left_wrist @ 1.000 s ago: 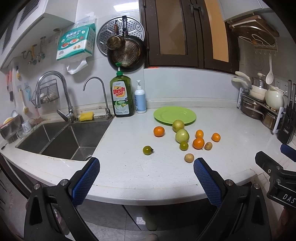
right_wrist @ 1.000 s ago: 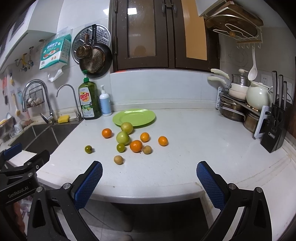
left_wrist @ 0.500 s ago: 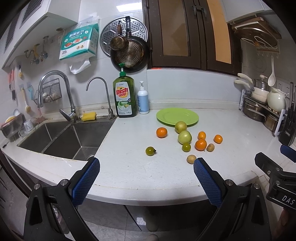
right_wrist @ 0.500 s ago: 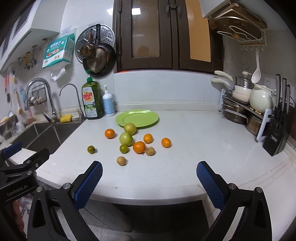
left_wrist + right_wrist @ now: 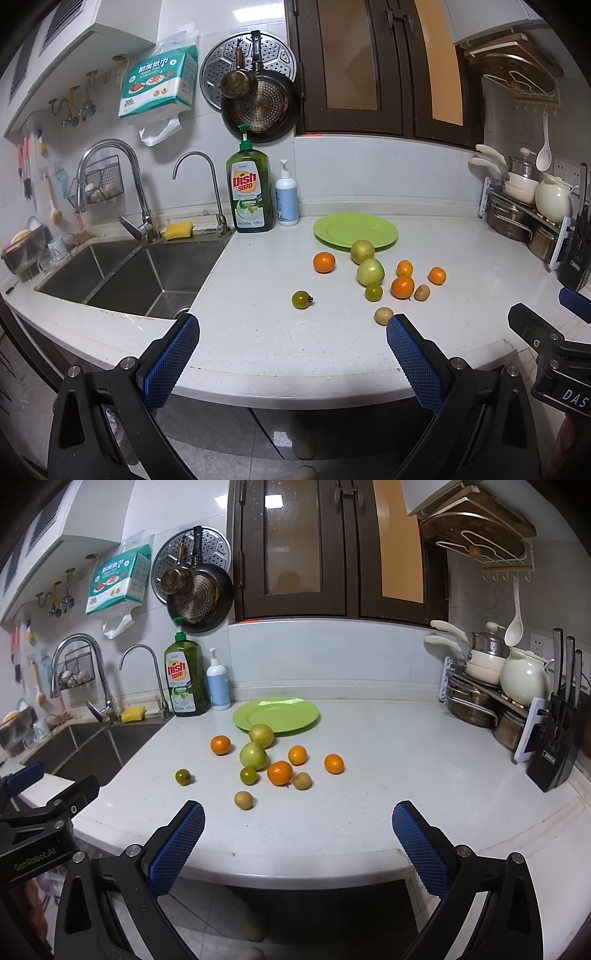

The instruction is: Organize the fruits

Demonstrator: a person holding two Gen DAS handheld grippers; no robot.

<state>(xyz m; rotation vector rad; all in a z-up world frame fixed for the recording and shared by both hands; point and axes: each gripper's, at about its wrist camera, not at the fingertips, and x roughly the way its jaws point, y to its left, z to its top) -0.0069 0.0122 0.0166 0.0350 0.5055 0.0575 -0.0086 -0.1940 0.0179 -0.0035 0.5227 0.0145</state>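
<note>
Several loose fruits lie on the white counter [image 5: 258,332]: oranges [image 5: 324,262] [image 5: 279,772], a green apple [image 5: 370,271] [image 5: 253,756], a yellow-green fruit [image 5: 261,735], small green ones [image 5: 301,299] [image 5: 183,777] and small brown ones [image 5: 383,315] [image 5: 243,799]. An empty green plate [image 5: 355,230] [image 5: 275,714] sits behind them. My left gripper [image 5: 291,354] and right gripper [image 5: 297,836] are open and empty, both at the counter's front edge, short of the fruit.
A double sink [image 5: 122,273] lies to the left. A dish soap bottle [image 5: 250,192] and a white pump bottle [image 5: 286,199] stand by the wall. A pot rack [image 5: 487,694] and a knife block [image 5: 557,746] stand at the right.
Both grippers have moved slightly forward toward the counter; the fruit looks a little nearer. Nothing on the counter has moved.
</note>
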